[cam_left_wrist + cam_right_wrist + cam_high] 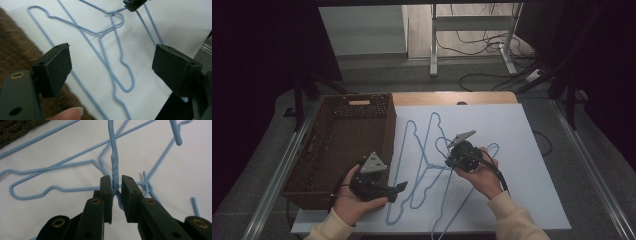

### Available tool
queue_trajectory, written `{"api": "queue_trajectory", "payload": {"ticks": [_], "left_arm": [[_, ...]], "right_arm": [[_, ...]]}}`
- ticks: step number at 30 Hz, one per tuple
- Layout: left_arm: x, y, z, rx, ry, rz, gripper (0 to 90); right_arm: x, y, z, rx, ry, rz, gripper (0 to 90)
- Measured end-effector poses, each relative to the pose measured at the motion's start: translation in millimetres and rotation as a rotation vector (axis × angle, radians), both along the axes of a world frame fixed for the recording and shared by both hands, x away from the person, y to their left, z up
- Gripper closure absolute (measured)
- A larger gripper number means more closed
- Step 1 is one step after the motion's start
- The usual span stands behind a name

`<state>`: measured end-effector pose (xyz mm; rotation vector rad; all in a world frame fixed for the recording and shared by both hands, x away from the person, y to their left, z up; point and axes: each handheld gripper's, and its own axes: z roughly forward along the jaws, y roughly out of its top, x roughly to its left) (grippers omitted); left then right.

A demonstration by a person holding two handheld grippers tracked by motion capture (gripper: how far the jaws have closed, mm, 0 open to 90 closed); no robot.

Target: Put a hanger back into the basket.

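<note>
A brown woven basket (343, 145) stands at the left. Beside it the left gripper (111, 66) hangs wide open, empty. On the white tabletop (522, 165) lie tangled thin blue wire hangers (422, 165); the right gripper (116, 185) pinches one by its twisted neck (115, 167). They look light, springy, snag-prone; that neck seems the firmest hold.

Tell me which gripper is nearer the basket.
Left. The left gripper is right beside the basket; the right gripper is farther off, clamping a hanger.
</note>
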<state>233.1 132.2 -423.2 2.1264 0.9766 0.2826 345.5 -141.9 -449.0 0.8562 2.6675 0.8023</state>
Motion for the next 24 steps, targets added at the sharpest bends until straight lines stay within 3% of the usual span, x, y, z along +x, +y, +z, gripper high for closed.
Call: {"api": "queue_trajectory", "payload": {"ticks": [3, 7, 14, 20, 24], "left_arm": [[5.6, -15.3, -2.8, -0.026, 0.053, -0.044, 19.0], [11.3, -28.8, -6.1, -0.047, 0.092, -0.075, 19.0], [23.4, -48.8, -15.5, -0.08, 0.159, -0.101, 18.7], [33.3, -64.1, -23.5, -0.075, 0.198, -0.123, 21.8], [42.8, -76.6, -34.0, -0.101, 0.25, -0.13, 21.8]], "right_arm": [[-0.8, -3.3, 3.8, 0.02, -0.006, -0.008, 79.7], [-0.3, -6.5, 5.7, 0.044, -0.002, -0.022, 79.7], [-2.0, -9.5, 8.3, 0.056, -0.012, -0.031, 79.6], [-1.8, -12.8, 9.8, 0.074, -0.01, -0.045, 79.6], [-2.0, -12.9, 9.6, 0.076, -0.016, -0.05, 79.6]]}}
